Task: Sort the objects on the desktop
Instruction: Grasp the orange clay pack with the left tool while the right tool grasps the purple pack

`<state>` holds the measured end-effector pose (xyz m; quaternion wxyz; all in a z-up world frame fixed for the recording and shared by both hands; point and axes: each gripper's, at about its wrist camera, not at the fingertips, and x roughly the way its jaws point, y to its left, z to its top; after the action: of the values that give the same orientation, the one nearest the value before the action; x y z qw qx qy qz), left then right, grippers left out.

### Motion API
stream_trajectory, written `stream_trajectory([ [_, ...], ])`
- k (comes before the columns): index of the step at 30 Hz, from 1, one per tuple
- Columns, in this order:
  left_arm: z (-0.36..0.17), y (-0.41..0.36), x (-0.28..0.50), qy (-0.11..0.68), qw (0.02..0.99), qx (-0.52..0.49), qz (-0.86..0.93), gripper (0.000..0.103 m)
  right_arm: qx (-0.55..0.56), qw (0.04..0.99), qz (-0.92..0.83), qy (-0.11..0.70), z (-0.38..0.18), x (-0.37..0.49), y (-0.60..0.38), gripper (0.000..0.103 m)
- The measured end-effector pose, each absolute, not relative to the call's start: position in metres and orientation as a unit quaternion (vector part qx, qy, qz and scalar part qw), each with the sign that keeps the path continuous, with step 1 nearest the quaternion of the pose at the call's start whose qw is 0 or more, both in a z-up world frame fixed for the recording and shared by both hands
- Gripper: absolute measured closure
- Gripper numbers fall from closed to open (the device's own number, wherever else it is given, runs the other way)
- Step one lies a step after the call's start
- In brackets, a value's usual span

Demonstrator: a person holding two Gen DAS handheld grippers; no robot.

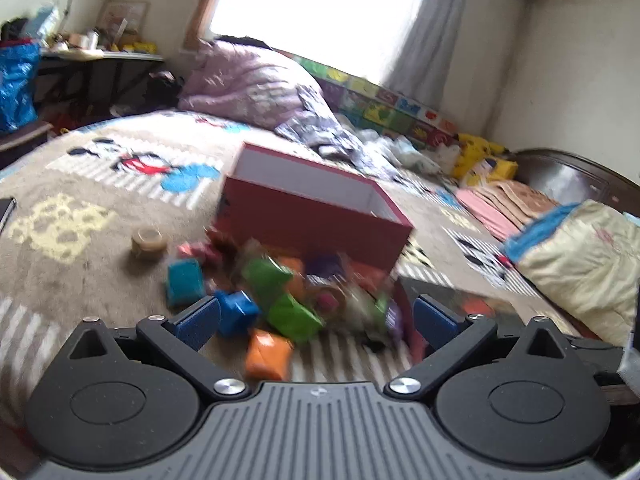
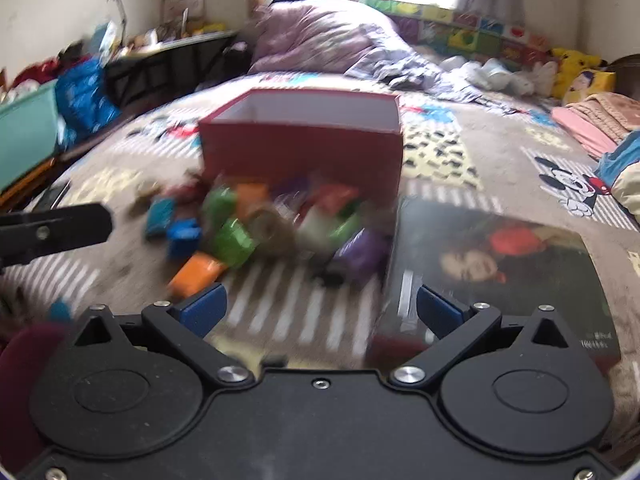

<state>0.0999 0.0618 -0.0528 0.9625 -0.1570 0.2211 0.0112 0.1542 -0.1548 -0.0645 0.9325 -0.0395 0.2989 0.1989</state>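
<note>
**Plainly: both grippers spread wide above a heap of small toys beside a red box**

Both views are blurred, so fine detail on the small pieces is lost. The left gripper (image 1: pixel 316 320) has its blue-padded fingers (image 1: pixel 198 322) set far apart with nothing between them; it hangs over the near edge of the toy pile (image 1: pixel 280 292). The right gripper (image 2: pixel 320 308) is likewise released and empty, its fingers (image 2: pixel 204 308) wide, with striped blanket showing in the gap.

The pile lies on a cartoon-print blanket (image 1: pixel 80 216) that covers a bed. It holds an orange block (image 1: pixel 268 354) nearest the left gripper, a green piece (image 1: pixel 294 318) just behind it, a blue block (image 1: pixel 236 312) to the left of that, and a teal block (image 1: pixel 184 282) farther left. Other pieces in purple, red and orange are jumbled behind, touching the front wall of the red box (image 1: pixel 316 220). The box stands open at the top, white inside; what it contains cannot be told. A small tan roll (image 1: pixel 149 242) sits apart, left of the pile.

From the right wrist view, a dark glossy book (image 2: pixel 500 264) lies flat just right of the pile and in front of the box's right corner. The left gripper's black finger shows at that view's left edge. A purple quilt (image 1: pixel 248 80) is heaped behind the box.
</note>
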Motion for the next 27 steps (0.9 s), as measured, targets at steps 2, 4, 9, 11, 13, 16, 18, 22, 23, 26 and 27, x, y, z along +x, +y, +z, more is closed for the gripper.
stream_trajectory([
  [2,-0.061,0.063,0.114,0.223,0.965,-0.133,0.018,0.0,-0.008,0.933,0.217,0.288,-0.068,0.171,-0.159,0.001],
  [4,-0.072,0.063,0.127,0.237,0.965,-0.108,0.02,0.0,0.0,0.934,0.224,0.277,-0.073,0.188,-0.158,0.001],
  [9,-0.108,0.06,0.142,0.282,0.956,-0.086,0.005,0.0,-0.014,0.933,0.232,0.276,-0.088,0.226,-0.142,0.0],
  [11,-0.121,0.053,0.147,0.3,0.952,-0.056,0.0,0.0,-0.013,0.931,0.242,0.272,-0.1,0.233,-0.14,0.001],
  [13,-0.129,0.05,0.149,0.304,0.952,-0.042,-0.005,0.0,-0.024,0.931,0.247,0.267,-0.11,0.234,-0.14,0.001],
  [16,-0.136,0.052,0.154,0.295,0.955,-0.04,0.0,0.002,-0.048,0.93,0.256,0.26,-0.119,0.232,-0.14,0.001],
  [18,-0.141,0.055,0.16,0.294,0.955,-0.045,0.001,0.009,-0.055,0.931,0.257,0.252,-0.119,0.232,-0.142,0.001],
  [22,-0.152,0.056,0.172,0.309,0.95,-0.049,-0.007,0.025,-0.063,0.937,0.247,0.241,-0.121,0.236,-0.145,0.003],
  [23,-0.154,0.054,0.174,0.313,0.949,-0.041,-0.008,0.028,-0.074,0.938,0.245,0.235,-0.121,0.236,-0.143,0.003],
  [26,-0.159,0.048,0.176,0.315,0.949,-0.015,-0.009,0.028,-0.1,0.934,0.25,0.234,-0.125,0.236,-0.138,0.019],
  [27,-0.16,0.047,0.177,0.315,0.949,-0.011,-0.01,0.028,-0.11,0.932,0.252,0.235,-0.126,0.236,-0.136,0.025],
])
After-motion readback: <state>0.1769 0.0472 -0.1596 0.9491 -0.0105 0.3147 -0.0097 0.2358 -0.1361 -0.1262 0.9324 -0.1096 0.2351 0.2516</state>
